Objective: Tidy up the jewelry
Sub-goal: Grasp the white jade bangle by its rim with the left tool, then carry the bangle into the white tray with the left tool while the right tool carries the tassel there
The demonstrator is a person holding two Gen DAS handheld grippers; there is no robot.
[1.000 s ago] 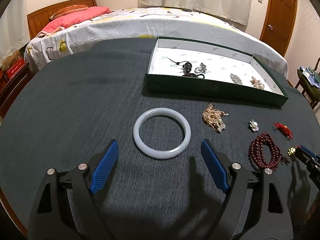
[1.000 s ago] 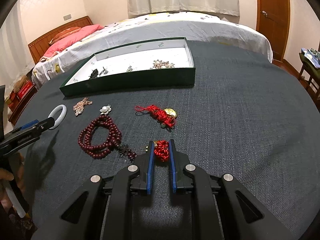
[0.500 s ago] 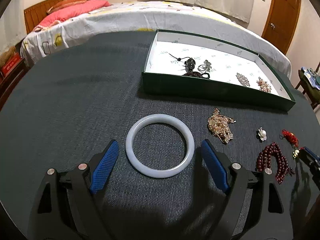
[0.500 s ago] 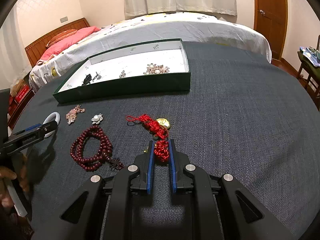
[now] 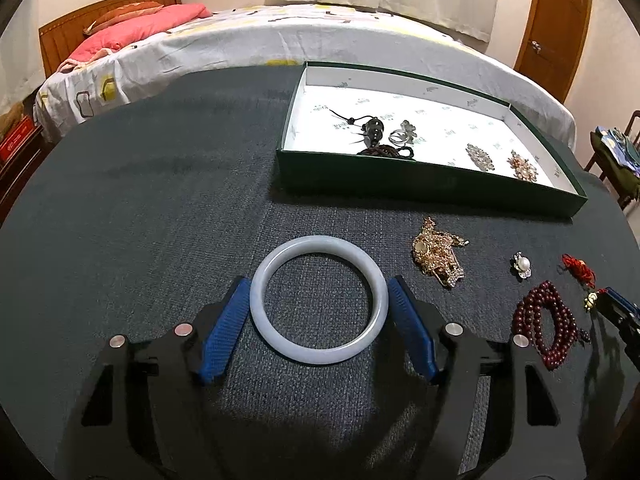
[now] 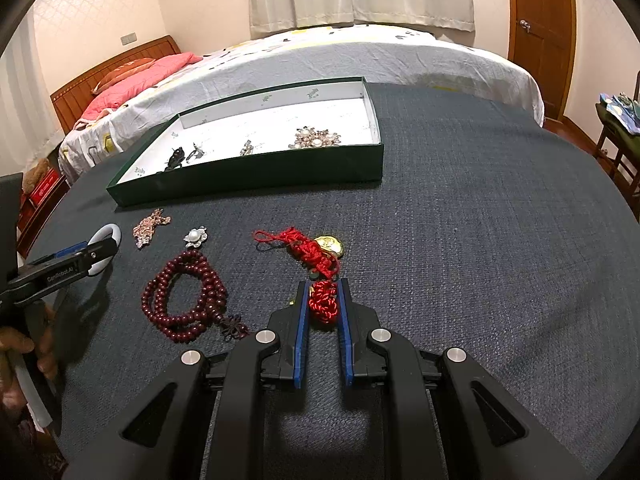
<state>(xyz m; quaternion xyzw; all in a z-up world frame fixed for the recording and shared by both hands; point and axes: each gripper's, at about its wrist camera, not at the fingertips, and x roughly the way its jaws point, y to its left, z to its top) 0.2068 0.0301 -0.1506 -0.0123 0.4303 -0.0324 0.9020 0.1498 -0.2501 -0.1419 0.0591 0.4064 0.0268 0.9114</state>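
Note:
A pale jade bangle (image 5: 319, 299) lies flat on the dark tablecloth. My left gripper (image 5: 319, 292) has closed around it, both blue pads touching its outer rim. My right gripper (image 6: 323, 285) is shut on the red knotted cord charm (image 6: 322, 302), whose gold piece (image 6: 329, 245) and red knots trail ahead on the cloth. The green jewelry box (image 5: 430, 192) with a white lining sits beyond and holds several pieces. A gold chain brooch (image 5: 438, 253), a pearl flower pin (image 5: 521, 265) and dark red prayer beads (image 5: 547, 325) lie loose to the right.
The bed (image 5: 280, 40) runs behind the table. A wooden door (image 5: 554, 20) stands at the back right and a chair with clothes (image 5: 616, 156) at the right. The left gripper's finger (image 6: 60, 268) shows at the left of the right wrist view.
My left gripper moved forward over the bangle and narrowed its jaws until the pads met the rim. My right gripper stayed shut on the red cord charm and barely moved.

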